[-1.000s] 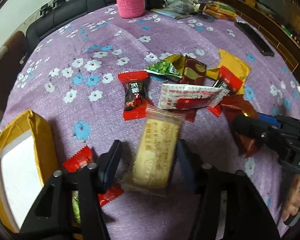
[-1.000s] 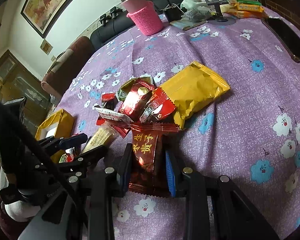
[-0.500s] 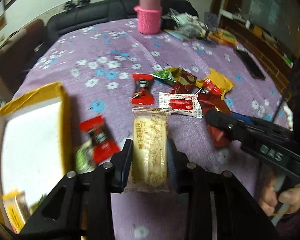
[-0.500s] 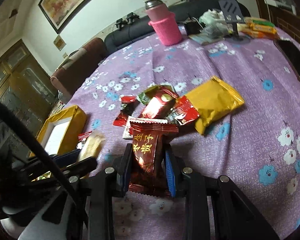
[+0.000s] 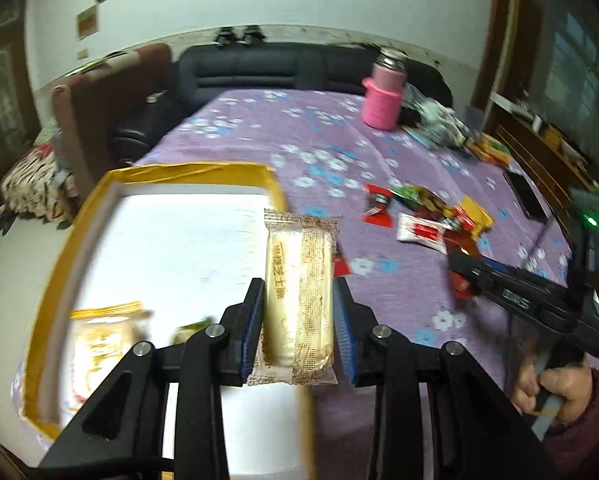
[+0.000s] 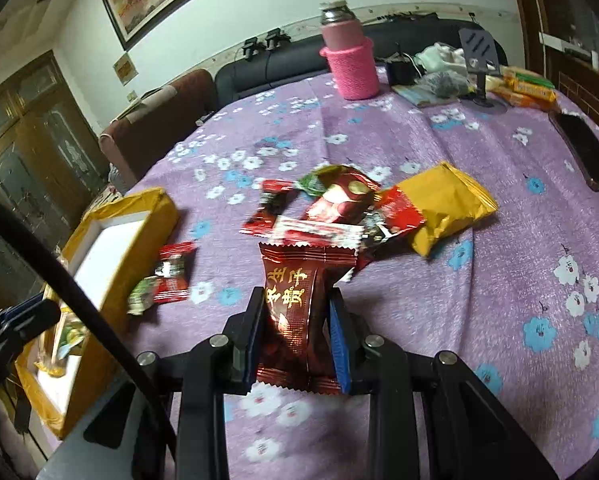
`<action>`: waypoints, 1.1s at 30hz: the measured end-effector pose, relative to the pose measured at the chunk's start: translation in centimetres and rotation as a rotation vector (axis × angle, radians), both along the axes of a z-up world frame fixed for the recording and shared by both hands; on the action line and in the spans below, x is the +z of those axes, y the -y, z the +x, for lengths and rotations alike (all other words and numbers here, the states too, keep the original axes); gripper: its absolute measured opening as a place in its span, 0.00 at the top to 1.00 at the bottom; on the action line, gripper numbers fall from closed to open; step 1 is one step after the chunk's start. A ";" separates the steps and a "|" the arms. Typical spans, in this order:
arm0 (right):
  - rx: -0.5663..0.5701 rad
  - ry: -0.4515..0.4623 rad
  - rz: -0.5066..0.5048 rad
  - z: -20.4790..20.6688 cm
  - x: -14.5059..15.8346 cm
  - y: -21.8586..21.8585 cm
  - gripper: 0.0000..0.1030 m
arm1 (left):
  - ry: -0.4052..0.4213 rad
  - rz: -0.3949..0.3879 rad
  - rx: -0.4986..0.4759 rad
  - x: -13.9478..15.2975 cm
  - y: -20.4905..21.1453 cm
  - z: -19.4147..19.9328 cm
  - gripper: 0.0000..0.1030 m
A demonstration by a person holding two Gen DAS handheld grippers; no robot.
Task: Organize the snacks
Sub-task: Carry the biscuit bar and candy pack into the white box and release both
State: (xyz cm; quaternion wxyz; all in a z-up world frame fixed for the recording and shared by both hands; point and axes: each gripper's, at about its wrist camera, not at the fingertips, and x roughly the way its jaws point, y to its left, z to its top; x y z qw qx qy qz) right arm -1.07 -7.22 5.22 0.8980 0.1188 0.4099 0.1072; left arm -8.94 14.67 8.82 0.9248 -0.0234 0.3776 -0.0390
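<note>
Above the yellow-walled box [image 5: 75, 240] at the near left edge of the surface [image 5: 331, 148], the left claw [image 5: 299, 328] is clamped on a pale biscuit packet [image 5: 299, 292], one blue-padded finger pressing each long side. The packet stands lengthwise between the fingers, its crimped far end over the right-hand wall of the box. Inside the box, on its white floor, lie a cream-coloured packet [image 5: 99, 336] and a small green-printed wrapper [image 5: 191, 328], both blurred. In the right wrist view, the right claw [image 6: 297, 336] is closed on a dark red sweet wrapper [image 6: 299, 312] with gold characters, held clear of the purple flowered cloth [image 6: 519, 240] and pinched at its waist. Beyond it, the remaining snacks form a loose pile [image 6: 339, 208] near the middle of the surface: a large yellow pouch [image 6: 447, 208] on the right, a glossy red packet [image 6: 339, 196], a white-and-red sachet [image 6: 319, 234] and a red-ended dark sweet [image 6: 271, 208], overlapping or touching one another. Two further small sweets, one red [image 6: 173, 276] and one green [image 6: 141, 296], lie just beside the box's outer wall, apart from the pile. At the far end of the surface stand a pink knitted-sleeve flask [image 6: 351, 60] and assorted clutter [image 6: 439, 76]; a dark phone [image 6: 587, 152] lies near the right edge. In the left wrist view the right claw's black body [image 5: 531, 300] appears at right, gripped by a hand [image 5: 555, 392].
</note>
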 end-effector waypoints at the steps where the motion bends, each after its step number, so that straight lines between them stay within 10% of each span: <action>1: 0.009 0.005 0.005 -0.4 0.5 -0.5 0.72 | 0.006 -0.009 0.018 0.0 -0.8 -0.2 0.66; 12: 0.252 0.029 -0.025 -2.0 4.3 -11.2 0.72 | 0.043 -0.037 0.166 -0.5 -7.2 -1.8 0.66; 33: 0.367 -0.081 -0.114 2.0 0.9 -22.3 0.72 | -0.015 -0.056 0.220 -2.8 -14.0 1.2 0.65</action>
